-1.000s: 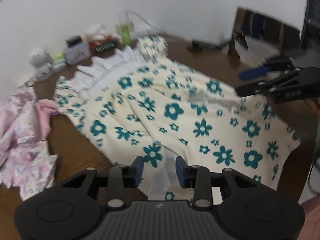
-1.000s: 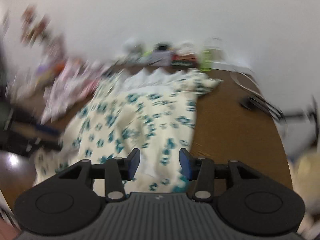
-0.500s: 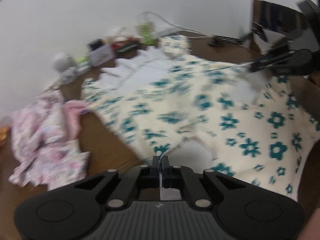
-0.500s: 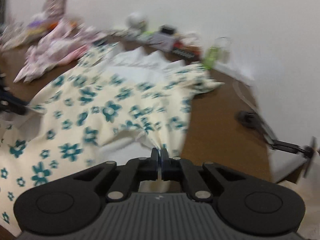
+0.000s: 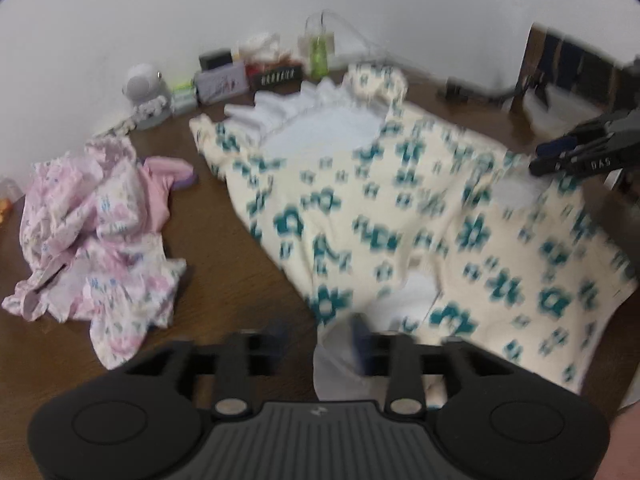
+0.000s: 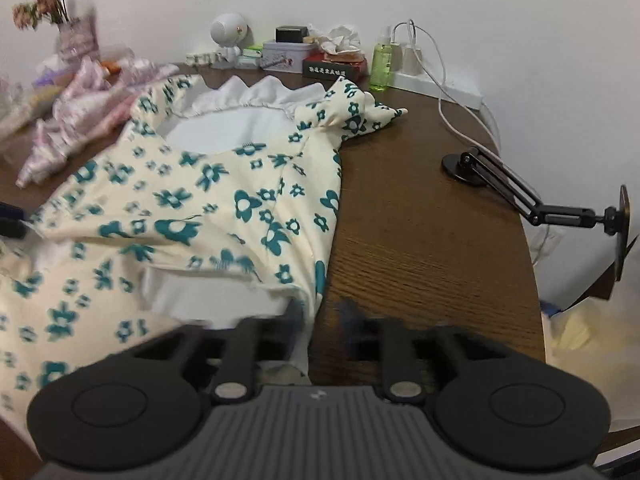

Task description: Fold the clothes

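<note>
A cream dress with teal flowers [image 5: 400, 208] and a white ruffled collar lies spread on the brown wooden table [image 5: 224, 248]; it also shows in the right wrist view [image 6: 192, 216]. My left gripper [image 5: 320, 338] is open at the dress's near hem, white lining between its blurred fingers. My right gripper [image 6: 320, 320] is open at the dress's right hem corner, the cloth lying by its left finger. The right gripper also shows in the left wrist view [image 5: 568, 156], at the far right over the dress.
A crumpled pink floral garment [image 5: 96, 232] lies left of the dress. Clutter lines the wall: a white round gadget [image 6: 228, 30], tin box [image 6: 282, 56], green bottle [image 6: 380, 64], power strip with cable [image 6: 436, 80]. A black jointed arm mount [image 6: 520, 196] sits right. The table edge curves at right.
Both grippers, shut on the dress hem half a second ago, have opened and let the cloth go. The dress now lies flatter on the table.
</note>
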The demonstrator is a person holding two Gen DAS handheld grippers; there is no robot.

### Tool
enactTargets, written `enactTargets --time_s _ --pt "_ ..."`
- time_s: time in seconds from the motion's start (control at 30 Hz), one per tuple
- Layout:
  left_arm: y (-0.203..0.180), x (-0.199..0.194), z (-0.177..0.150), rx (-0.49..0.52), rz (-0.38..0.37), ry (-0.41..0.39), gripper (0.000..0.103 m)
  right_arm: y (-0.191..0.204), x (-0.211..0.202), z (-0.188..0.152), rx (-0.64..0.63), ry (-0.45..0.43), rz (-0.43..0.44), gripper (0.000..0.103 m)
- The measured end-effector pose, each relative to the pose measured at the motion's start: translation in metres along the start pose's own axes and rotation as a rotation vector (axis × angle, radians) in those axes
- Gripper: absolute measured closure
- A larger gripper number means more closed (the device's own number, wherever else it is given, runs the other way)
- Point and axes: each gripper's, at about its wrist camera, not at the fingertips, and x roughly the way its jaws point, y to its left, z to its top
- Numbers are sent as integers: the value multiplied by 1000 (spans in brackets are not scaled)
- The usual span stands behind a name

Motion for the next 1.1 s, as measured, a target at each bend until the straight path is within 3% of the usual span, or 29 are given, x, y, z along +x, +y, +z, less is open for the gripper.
enactTargets --time_s 0.13,0.23,0.37,0.47,0.53,0.6,0.63,0.67,0.7,0.73,0.77,0.87,1.0,1.1 --pt "36 -8 41 -102 2 -81 34 -25 -21 45 83 -77 73 45" --pt "77 19 84 -197 7 -103 33 -27 4 94 113 -84 78 43" --pt "135 90 133 -325 -11 -19 34 -37 77 150 151 -9 43 43" --pt "159 139 155 -368 34 58 35 -44 131 192 180 48 16 43" --pt "172 163 162 -398 45 82 35 -57 163 201 252 84 -5 43" --pt "185 182 166 -449 11 94 38 -59 169 204 258 60 49 43" --pt "192 191 167 -478 -14 99 40 -59 171 205 259 45 79 44" --pt "197 199 168 -507 -38 104 57 -59 173 205 259 31 108 48" --pt "201 206 169 -533 -65 108 87 -60 175 206 260 16 138 55" --pt "203 211 170 -550 -95 110 101 -60 177 207 260 2 168 80" --pt "203 215 172 -549 -107 108 100 -60 179 208 260 -12 197 98" --pt "193 202 176 -499 -12 35 101 -61 185 211 261 -56 286 98" --pt "197 169 169 -558 189 -83 101 -62 192 214 261 -114 404 98" --pt "203 179 161 -616 222 -55 97 -74 226 210 328 15 296 87"
